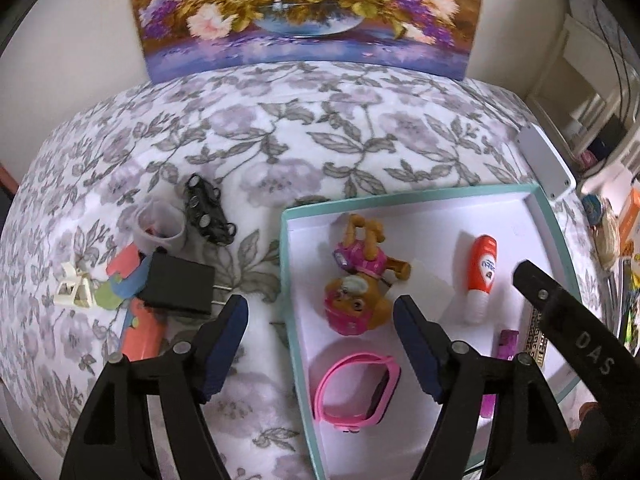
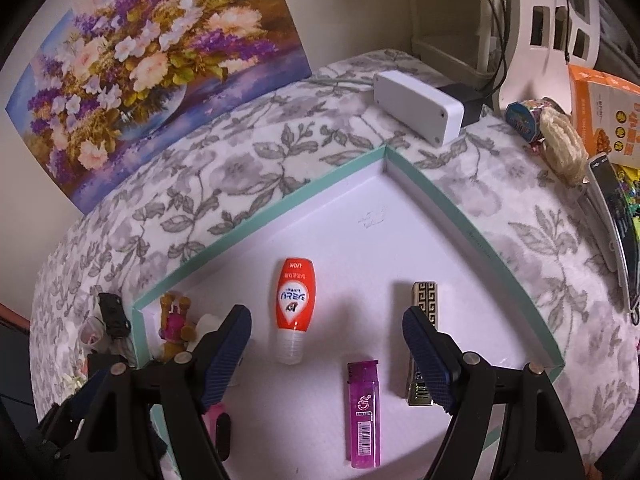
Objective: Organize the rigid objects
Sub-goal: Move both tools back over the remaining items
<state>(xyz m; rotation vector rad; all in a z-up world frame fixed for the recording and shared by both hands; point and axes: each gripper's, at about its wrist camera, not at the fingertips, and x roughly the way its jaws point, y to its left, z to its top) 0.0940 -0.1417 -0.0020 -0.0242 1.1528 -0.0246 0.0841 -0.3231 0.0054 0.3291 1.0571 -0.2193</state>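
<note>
the landmark here is the shallow teal-edged box lid [image 1: 552, 216] lying on a flower-patterned cloth [image 1: 280, 128]. inside it, near its left wall, a brown and pink toy pup [image 1: 356, 276] lies on its back, and a pink smartwatch [image 1: 356, 392] sits in the lid's near left corner. toward the lid's middle lies an orange and white squeeze tube [image 2: 295, 304], cap end toward the camera. a purple lighter [image 2: 363, 414] lies nearer the lid's front edge, and a gold key-pattern lighter [image 2: 423, 332] lies just right of it, partly hidden by a finger.

the left gripper [image 1: 320, 344] hangs over the lid's left wall, jaws spread wide and holding nothing. the right gripper [image 2: 326, 354] hangs over the lid's interior, jaws likewise apart and empty, with the tube and purple lighter showing between them.

left of the lid, on the cloth, a cluster waits: a black toy car [image 1: 208, 210], a small clear cup [image 1: 160, 226], a large black binder clip [image 1: 180, 284], some coloured flat pieces that may be foam shapes [image 1: 128, 276], and a small cream plastic piece [image 1: 76, 290]. beyond the lid's far right corner rests a white rectangular box [image 2: 418, 102]. behind everything a flower painting [image 1: 308, 12] leans on the wall.
</note>
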